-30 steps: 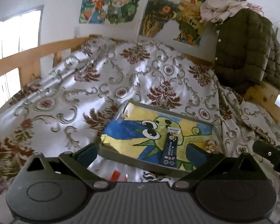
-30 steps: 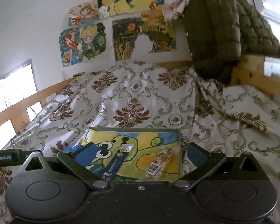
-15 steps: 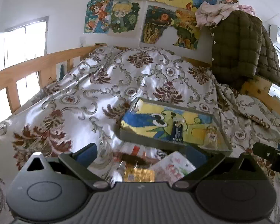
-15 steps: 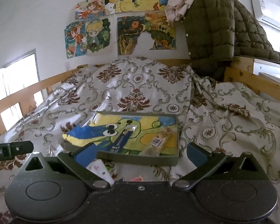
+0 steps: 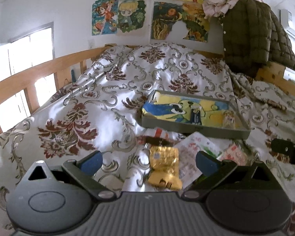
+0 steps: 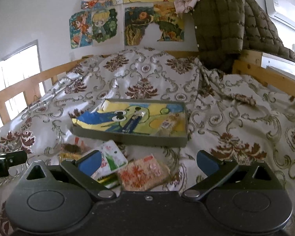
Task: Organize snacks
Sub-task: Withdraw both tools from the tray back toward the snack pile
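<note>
- While both grippers hover over a patterned bedspread (image 5: 127, 82), the left gripper (image 5: 148, 160) spreads its fingers wide, grasping nothing, above a gold snack packet (image 5: 164, 167).
- Its counterpart, the right gripper (image 6: 148, 160), is likewise released and empty, with a pink-flecked snack packet (image 6: 143, 174) near its fingers and a white-and-green packet (image 6: 112, 157) just left of that.
- Farther off, a grey tray (image 6: 127, 137) with a cartoon lining holds a dark blue snack stick (image 6: 132, 123) and, to its right, a pale wrapped bar (image 6: 167, 124).
- An olive quilted jacket (image 6: 226, 29) hangs at the far right.
</note>
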A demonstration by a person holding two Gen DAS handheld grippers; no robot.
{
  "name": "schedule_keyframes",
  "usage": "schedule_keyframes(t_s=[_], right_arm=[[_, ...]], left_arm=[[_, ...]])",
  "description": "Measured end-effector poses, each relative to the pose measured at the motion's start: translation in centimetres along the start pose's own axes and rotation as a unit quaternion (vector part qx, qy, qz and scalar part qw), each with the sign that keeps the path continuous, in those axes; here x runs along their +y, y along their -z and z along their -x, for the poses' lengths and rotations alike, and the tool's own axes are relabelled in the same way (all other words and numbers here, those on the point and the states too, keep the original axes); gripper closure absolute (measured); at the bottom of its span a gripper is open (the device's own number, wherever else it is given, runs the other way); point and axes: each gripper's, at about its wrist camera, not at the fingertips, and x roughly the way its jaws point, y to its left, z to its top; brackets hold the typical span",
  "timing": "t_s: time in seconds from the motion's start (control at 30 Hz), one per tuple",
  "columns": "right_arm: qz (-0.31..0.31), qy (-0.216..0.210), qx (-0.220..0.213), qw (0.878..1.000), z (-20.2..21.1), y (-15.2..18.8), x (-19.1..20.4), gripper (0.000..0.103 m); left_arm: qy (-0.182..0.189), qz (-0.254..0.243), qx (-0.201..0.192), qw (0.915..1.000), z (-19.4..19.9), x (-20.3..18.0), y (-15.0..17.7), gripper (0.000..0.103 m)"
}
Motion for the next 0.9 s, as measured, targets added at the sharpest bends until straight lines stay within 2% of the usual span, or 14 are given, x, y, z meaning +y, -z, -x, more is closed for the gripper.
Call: schedule_keyframes(t_s=[0.23,0.5,0.67,0.9], right_arm=[[-0.008,-0.001,0.044,0.999,1.1,2.0,-0.2,0.001],[-0.009,-0.013,0.111,0.994,1.3,4.1,0.4,0.001],[-0.002,-0.014,0.131,0.991,0.8,4.5,0.8,0.001],[0.005,-0.024,0.148,0.989,0.3,4.7,1.1,0.001]], left_arm=[[0.019,-0.006,0.038,0.9991,0.7,0.3,1.4,0.000],[0.022,0.023,0.093,0.9952,-0.1,1.0,2.4,0.000],[0.027,0.024,0.131,0.9907,-0.9,0.9,2.9,0.000],[0.023,0.013,0.146,0.9889,-1.3,0.5,3.2,0.000]])
